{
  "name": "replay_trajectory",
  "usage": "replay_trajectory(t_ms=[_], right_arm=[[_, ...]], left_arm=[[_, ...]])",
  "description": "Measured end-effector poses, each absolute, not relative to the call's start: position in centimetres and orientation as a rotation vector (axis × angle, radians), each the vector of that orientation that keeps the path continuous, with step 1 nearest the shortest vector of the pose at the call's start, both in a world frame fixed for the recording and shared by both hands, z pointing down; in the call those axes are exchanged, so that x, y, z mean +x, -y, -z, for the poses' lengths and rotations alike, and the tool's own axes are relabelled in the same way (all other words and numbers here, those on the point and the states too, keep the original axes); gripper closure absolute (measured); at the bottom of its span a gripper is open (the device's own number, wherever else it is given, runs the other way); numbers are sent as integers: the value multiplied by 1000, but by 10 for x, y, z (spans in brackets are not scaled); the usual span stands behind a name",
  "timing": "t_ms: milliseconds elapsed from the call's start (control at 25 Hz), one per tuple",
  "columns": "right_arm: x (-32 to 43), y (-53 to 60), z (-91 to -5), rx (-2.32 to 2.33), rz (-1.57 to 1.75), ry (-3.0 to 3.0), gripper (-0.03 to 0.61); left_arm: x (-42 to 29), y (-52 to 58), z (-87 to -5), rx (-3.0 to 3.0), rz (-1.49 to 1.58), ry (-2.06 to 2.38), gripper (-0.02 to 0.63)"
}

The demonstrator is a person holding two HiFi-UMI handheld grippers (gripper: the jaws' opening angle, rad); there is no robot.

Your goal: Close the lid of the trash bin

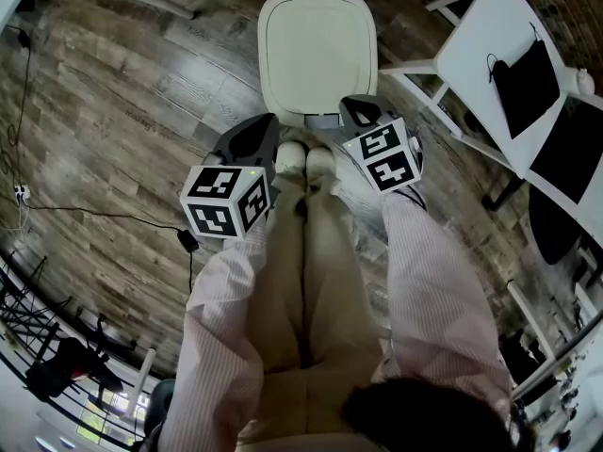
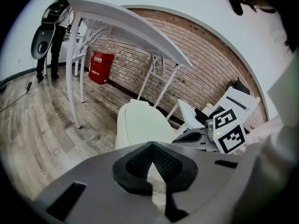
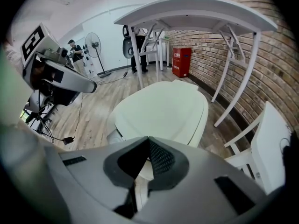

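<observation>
The left claw (image 2: 150, 144) and right claw (image 3: 148, 139) are hanging empty, jaws together, just before the trash bin lid (image 1: 317, 53), which is lying flat down.

The left gripper (image 1: 264, 126) is held just left of the shoes (image 1: 306, 158), the right gripper (image 1: 356, 107) just right of them. Both are tilted downward, jaws closed on nothing, with striped sleeves (image 1: 433, 290) extended forward.

Pink-striped sleeves (image 1: 222, 332), beige trousers (image 1: 300, 281)
</observation>
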State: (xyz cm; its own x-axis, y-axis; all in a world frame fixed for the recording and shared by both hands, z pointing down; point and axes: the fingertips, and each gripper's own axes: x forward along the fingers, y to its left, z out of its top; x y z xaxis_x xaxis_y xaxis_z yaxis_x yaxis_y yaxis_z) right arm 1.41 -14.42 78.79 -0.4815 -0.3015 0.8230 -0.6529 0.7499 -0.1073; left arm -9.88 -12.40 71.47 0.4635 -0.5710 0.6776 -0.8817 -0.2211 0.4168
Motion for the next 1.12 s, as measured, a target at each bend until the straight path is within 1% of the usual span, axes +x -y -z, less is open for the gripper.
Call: replay_trajectory(t_ms=[760, 1120], right_arm=[[13, 143, -789, 695, -584, 1954, 575], [11, 140, -731, 836, -713, 2116, 574]], left_arm=[[-95, 125, -698, 1912, -494, 1207, 621], [-100, 131, -652, 1946, -444, 1201, 621]])
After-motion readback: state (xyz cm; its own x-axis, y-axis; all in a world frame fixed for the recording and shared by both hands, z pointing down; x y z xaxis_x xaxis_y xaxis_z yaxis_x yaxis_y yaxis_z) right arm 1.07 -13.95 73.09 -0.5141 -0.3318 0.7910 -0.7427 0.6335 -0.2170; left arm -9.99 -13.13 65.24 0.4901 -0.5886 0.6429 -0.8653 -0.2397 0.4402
